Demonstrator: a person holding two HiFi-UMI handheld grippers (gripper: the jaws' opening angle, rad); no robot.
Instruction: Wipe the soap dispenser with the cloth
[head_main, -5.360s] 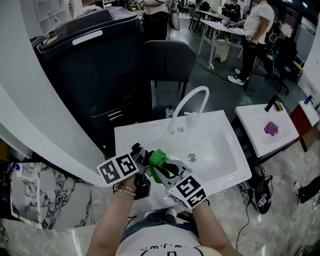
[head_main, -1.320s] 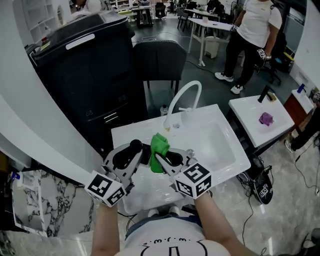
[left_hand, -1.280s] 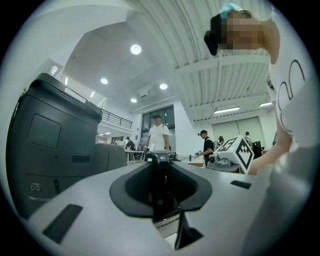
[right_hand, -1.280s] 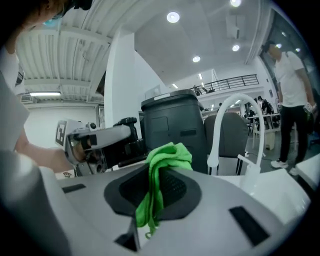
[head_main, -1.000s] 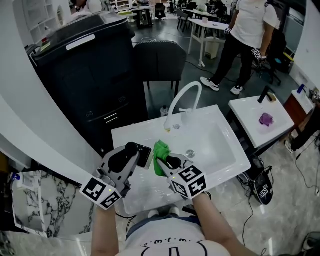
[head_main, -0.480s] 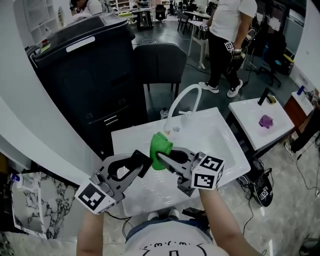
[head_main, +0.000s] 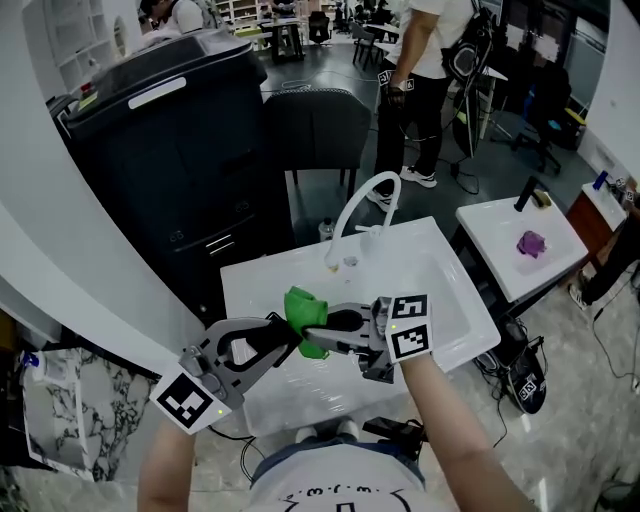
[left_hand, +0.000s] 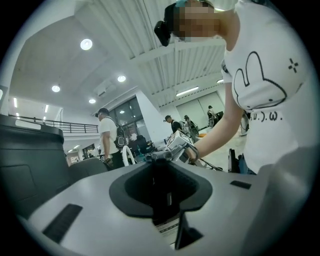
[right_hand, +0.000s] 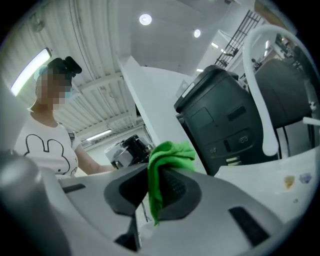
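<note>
Soap dispenser (left_hand: 160, 185) mostly hid bhd cloth (head_main: 303, 310)

White sink (head_main: 452, 292), curved white faucet (head_main: 347, 213) at back

cloth (head_main: 302, 310) beside dispenser (left_hand: 161, 192), both above sink (head_main: 246, 280)

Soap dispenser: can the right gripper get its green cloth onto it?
Probably yes. The right gripper holds the green cloth right beside the soap dispenser clamped in the left gripper, and nothing seems to sit between them.
</note>
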